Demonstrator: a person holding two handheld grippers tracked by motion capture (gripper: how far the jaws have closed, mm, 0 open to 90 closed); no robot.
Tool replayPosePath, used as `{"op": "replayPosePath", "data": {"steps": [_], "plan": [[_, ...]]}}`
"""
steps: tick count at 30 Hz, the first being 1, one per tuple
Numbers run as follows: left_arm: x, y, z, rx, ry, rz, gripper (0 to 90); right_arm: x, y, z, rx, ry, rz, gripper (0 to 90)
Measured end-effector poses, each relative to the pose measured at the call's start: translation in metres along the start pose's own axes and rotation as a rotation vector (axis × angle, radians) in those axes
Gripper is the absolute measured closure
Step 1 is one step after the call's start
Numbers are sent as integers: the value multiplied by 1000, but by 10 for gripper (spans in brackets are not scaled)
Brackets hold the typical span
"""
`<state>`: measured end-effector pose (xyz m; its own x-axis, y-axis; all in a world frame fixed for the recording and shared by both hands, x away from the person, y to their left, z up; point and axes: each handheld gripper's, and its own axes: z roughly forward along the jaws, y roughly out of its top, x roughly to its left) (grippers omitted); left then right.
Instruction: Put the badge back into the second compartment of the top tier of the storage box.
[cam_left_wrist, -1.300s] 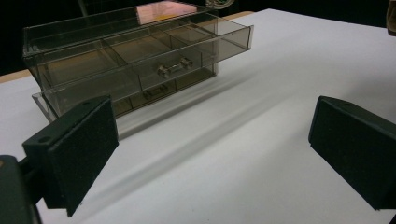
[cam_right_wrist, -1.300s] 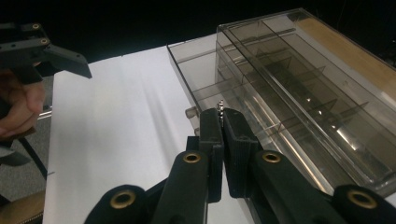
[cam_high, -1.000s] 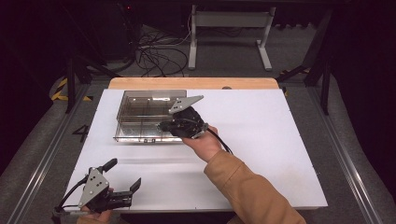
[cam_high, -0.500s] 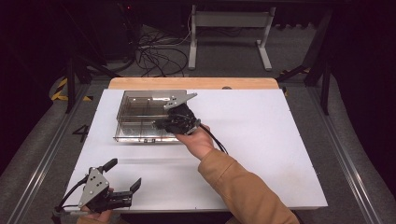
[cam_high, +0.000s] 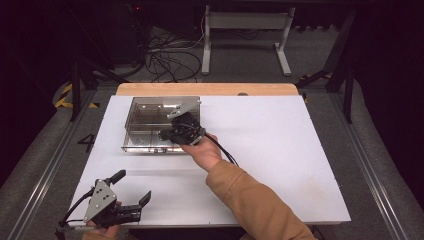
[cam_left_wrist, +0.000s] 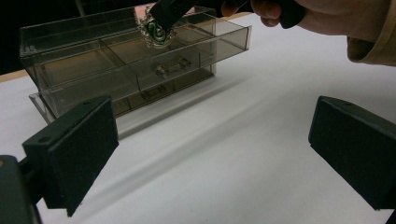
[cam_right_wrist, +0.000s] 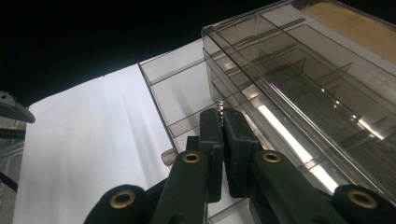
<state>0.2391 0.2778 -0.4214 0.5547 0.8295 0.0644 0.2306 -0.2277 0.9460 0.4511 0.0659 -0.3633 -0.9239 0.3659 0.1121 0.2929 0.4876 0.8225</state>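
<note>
Over the clear drawer box (cam_high: 161, 124), our right hand-held gripper (cam_high: 172, 134) pinches a small, light, likely slippery brooch (cam_left_wrist: 156, 29) by its edge, while our left hand-held gripper (cam_high: 131, 206) rests unclenched.

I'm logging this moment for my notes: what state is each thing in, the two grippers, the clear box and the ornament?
Left gripper: open, jaws wide apart, holding nothing, low over the white table.
Right gripper: shut on the brooch, above the box's drawer.
Brooch: pinched, hanging over the open drawer, off the table.
Clear box: standing on the table, upper drawer pulled out.
</note>
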Motion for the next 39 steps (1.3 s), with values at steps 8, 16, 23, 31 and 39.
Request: {"op": "replayPosePath", "data": {"steps": [8,16,23,31,39], "plan": [[0,0,0,-2,0,3,23,4,1,10,29,-6,2,873],[0,0,0,-3,-1,3,23,7,0,17,55,-12,2,873],[0,0,0,-2,-2,4,23,8,-1,20,66,-11,8,873],[0,0,1,-1,-3,4,23,7,-2,21,74,-6,15,873],[0,0,1,0,-4,4,23,7,-2,22,76,-11,16,851]]}}
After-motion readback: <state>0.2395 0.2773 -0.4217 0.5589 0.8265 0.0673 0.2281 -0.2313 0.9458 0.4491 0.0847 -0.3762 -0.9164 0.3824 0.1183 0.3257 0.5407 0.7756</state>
